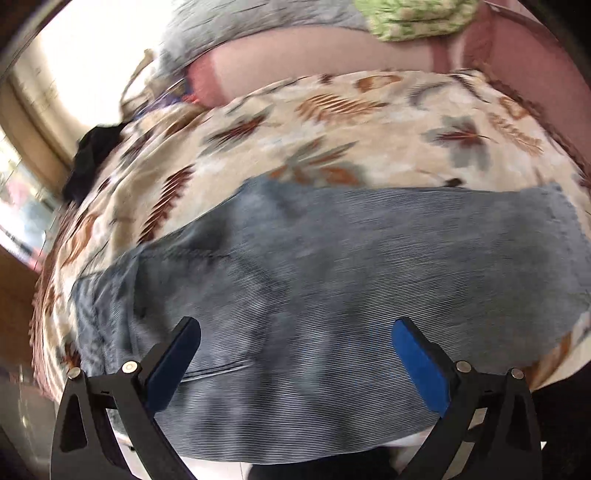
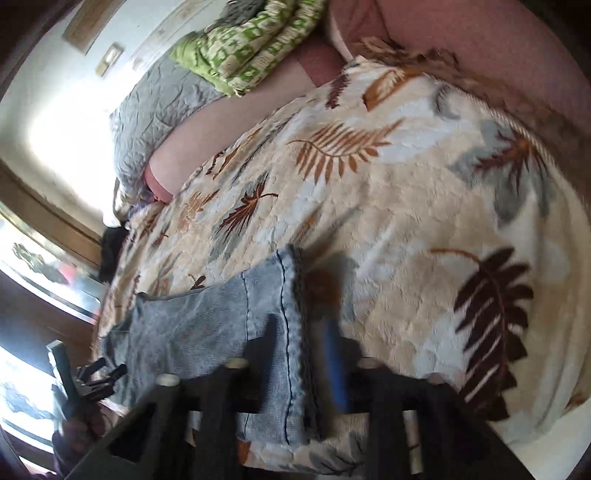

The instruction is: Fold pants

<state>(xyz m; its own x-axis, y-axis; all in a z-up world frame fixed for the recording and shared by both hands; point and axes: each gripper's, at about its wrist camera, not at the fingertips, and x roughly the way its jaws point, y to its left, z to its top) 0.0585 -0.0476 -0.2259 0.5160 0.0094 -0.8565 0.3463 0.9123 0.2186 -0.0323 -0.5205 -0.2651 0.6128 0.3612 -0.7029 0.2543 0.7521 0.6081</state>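
Left wrist view: left gripper [image 1: 295,343] spread wide, nothing between the pads, hanging over the pants [image 1: 332,266], which lie flat across the near half of the leaf blanket [image 1: 332,122], one hem end at the right. Judgement: fold partly done; next grab should take both layers at an edge, pads square to the cloth, then carry low so the layers don't slide. Count here: one pants, one blanket, one grey quilt [image 1: 229,26], one green cloth [image 1: 413,18], one dark garment [image 1: 92,162] at the far left. Right wrist view: right gripper [image 2: 303,332] part open, blurred, the hem of the pants [image 2: 236,332] lying between the jaws; pads don't look pressed on it, so likely just let go. Best to lift clear straight up without dragging the hem. Left gripper [image 2: 107,373] at the pants' far end. Two grippers total.
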